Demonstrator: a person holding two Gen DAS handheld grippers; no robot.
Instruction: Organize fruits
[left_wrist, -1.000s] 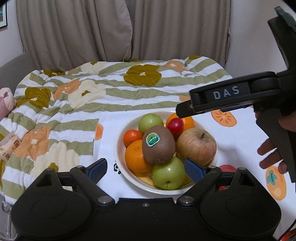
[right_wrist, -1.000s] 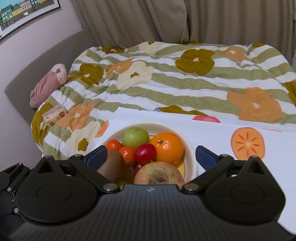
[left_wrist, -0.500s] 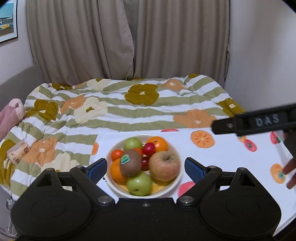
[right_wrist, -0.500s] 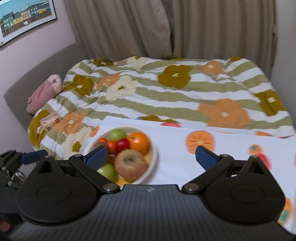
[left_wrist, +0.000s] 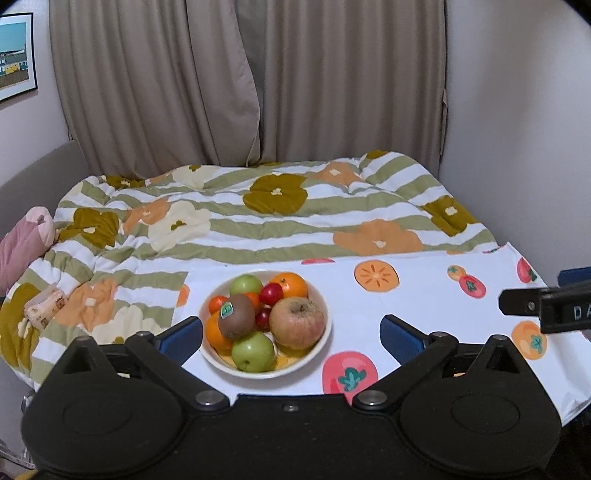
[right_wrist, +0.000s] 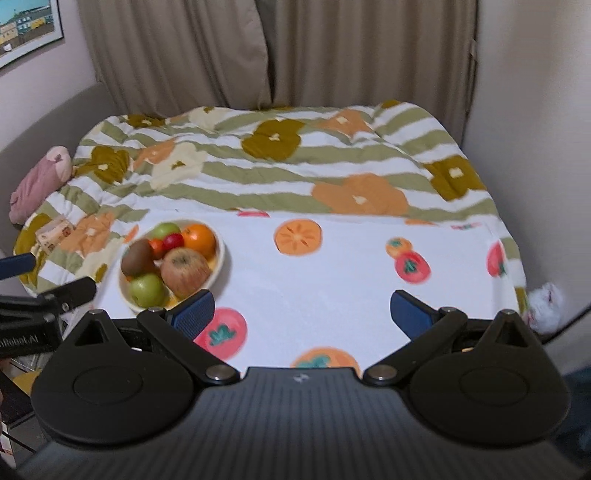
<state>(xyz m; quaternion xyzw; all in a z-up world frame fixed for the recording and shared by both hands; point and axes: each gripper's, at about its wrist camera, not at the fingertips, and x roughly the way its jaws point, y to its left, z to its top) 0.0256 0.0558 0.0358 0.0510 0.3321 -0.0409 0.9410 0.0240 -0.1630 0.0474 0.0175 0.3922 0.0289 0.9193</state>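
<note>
Ahead of my left gripper (left_wrist: 291, 334), the fruit bowl (left_wrist: 320, 295) sat on the fruit-print cloth (left_wrist: 424, 295), framed between the fingers w/o touching; its jaws had just been opening, now wide and holding nothing. My right gripper (right_wrist: 301, 310) was also spread wide & empty, bowl (right_wrist: 221, 254) beyond its left finger. Kiwi (left_wrist: 236, 320) sticker unreadable; "DA" showed on the other tool.

Beige curtains (left_wrist: 251, 81), pale walls (left_wrist: 517, 110), framed picture (left_wrist: 14, 55), grey sofa (right_wrist: 55, 118) under floral striped quilt (left_wrist: 258, 218)
</note>
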